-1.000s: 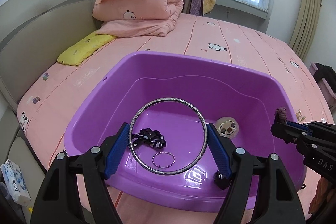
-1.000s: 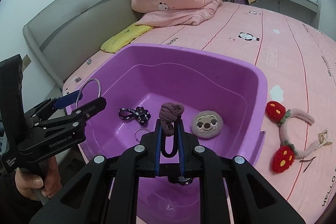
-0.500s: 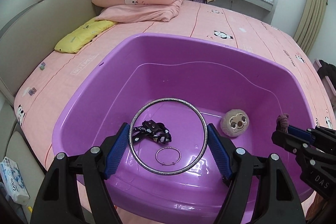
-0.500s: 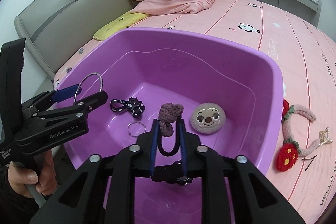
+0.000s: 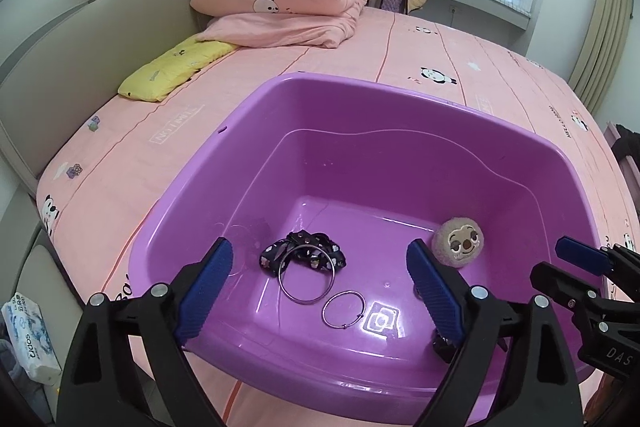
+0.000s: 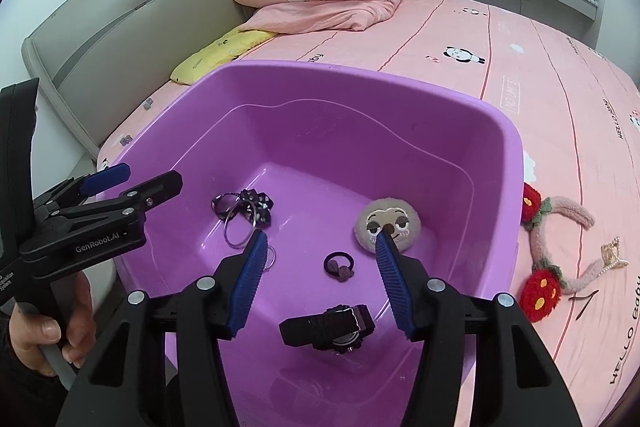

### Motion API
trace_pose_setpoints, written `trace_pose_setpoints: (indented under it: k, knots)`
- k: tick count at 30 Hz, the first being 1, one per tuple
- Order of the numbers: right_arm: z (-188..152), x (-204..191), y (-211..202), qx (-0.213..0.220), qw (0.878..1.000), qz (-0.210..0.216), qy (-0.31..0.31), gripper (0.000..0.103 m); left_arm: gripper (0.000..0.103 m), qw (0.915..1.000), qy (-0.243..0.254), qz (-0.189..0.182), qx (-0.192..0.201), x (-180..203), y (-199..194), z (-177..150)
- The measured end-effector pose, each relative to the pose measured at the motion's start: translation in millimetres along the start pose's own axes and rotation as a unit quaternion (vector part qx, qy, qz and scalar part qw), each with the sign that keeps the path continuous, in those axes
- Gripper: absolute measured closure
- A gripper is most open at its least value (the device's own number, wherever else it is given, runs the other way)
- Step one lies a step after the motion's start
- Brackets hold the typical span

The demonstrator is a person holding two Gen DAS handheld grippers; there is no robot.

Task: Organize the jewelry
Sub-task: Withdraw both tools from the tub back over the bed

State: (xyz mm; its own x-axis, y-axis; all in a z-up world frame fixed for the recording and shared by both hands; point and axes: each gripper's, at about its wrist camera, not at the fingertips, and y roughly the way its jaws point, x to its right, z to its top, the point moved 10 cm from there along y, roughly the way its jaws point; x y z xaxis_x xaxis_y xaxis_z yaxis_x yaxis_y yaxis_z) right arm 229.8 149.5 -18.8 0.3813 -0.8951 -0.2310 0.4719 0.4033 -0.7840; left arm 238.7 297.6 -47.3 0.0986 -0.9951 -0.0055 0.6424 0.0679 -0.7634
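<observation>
- With both jaws just opened and nothing between them, my left gripper (image 5: 320, 267) and right gripper (image 6: 320, 247) hang spread over the purple tub (image 5: 360, 95).
- On its floor: a watch (image 6: 328, 327), mauve hair tie (image 6: 340, 267), small ring (image 5: 344, 309), large bangle (image 5: 307, 275) overlapping a black bow (image 5: 316, 253).
- Farther in, a plush sloth face (image 5: 460, 242).
- Outside on the bed, a strawberry headband (image 6: 556, 251).

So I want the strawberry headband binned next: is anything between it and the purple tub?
Only the tub wall nearest the strawberry headband; the bedsheet between them shows nothing else, and the right gripper is open, holding nothing.
</observation>
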Motion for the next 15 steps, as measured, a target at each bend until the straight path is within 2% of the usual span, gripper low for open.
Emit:
trace_pose_setpoints:
  k: [15]
  knots:
    - [-5,0,-18,0.016,1.000,0.011,0.010,0.049,0.016,1.0000,0.003,0.007,0.003,1,-17,-11]
